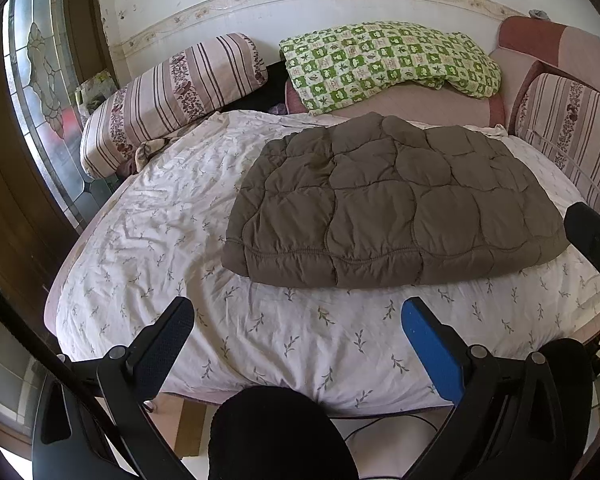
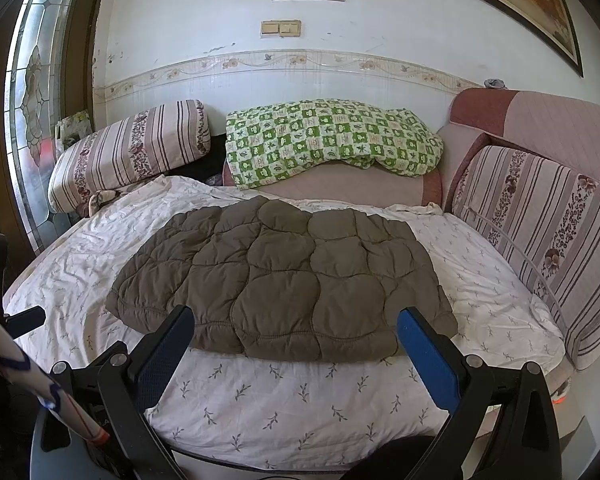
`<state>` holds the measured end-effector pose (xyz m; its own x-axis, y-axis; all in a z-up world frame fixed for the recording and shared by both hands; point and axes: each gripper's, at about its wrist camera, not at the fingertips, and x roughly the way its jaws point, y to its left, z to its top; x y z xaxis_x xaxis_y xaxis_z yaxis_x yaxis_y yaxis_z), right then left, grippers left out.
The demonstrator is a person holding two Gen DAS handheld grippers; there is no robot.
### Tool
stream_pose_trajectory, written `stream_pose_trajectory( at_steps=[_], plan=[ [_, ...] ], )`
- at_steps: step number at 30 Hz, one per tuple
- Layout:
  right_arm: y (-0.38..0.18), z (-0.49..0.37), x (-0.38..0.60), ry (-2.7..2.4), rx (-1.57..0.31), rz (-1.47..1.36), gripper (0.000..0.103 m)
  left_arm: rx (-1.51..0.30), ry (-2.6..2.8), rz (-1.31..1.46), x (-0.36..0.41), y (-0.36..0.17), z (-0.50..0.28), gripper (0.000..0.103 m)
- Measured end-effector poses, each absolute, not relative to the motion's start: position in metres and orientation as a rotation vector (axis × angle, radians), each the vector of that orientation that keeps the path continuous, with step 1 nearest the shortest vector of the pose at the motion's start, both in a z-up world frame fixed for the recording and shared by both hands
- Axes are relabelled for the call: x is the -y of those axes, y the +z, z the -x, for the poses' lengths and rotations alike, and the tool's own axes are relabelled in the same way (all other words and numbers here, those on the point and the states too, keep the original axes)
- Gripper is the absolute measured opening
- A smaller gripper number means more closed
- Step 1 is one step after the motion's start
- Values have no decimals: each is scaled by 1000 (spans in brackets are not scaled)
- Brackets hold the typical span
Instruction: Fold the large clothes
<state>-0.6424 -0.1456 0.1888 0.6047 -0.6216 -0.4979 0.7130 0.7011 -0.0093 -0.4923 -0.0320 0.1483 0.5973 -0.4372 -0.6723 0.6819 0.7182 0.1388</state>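
Left wrist view: both grippers' jaws spread wide, empty, short of folded brown jacket [image 1: 392, 204].

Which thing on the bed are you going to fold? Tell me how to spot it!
Find the big bed with the white leaf-print sheet. Lying flat in its middle is the brown quilted jacket. It is puffy, plain and dark, unlike the green checked blanket behind it and the striped pillows at the edges.
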Motion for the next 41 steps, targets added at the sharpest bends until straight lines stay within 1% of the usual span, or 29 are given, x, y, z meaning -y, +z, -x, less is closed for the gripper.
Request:
stream_pose_trajectory(
  at_steps=[32,34,38,41],
  plan=[
    [176,635,150,-778,-536,-204,103,-685,-683,-410,30,139,485,103],
    [174,634,151,-780,-537,-206,103,-699,-702,-401,31,138,483,103],
    [170,632,156,-748,-546,-227,103,-804,-826,-332,28,129,472,103],
    [168,633,169,-751,-549,-240,103,-787,-797,-320,24,129,460,103]
  ],
)
